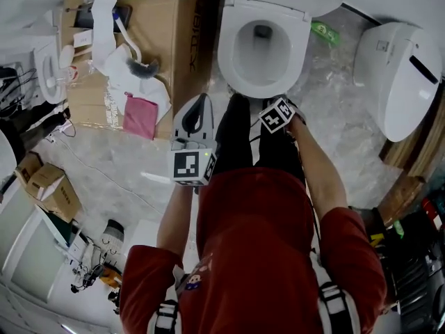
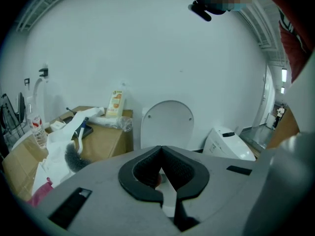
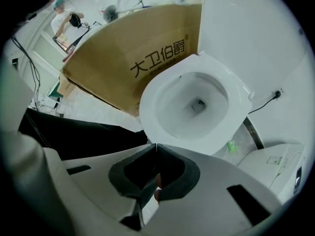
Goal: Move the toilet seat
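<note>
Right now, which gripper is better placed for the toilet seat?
Right, probably: the right gripper hovers at the front edge of the toilet seat, facing it; the left gripper sits off to the side, facing the raised lid.

There is one toilet [image 1: 263, 47]; left of the toilet lie one cardboard box [image 1: 167, 33], one toilet brush [image 1: 142, 67] and one pink cloth [image 1: 140, 115]; right of the toilet, one white lidded unit [image 1: 400, 75] and one small green item [image 1: 325, 32]; before it, two grippers, the left gripper [image 2: 161, 147] and the right gripper [image 3: 156, 145].

The person wears a red shirt [image 1: 271, 242], black trousers [image 1: 236, 138] and black-and-white straps [image 1: 334, 305]. The left gripper [image 2: 161, 149] and right gripper [image 3: 156, 145] are grey, with black pads [image 2: 142, 168] and marker cubes [image 1: 192, 165].
</note>
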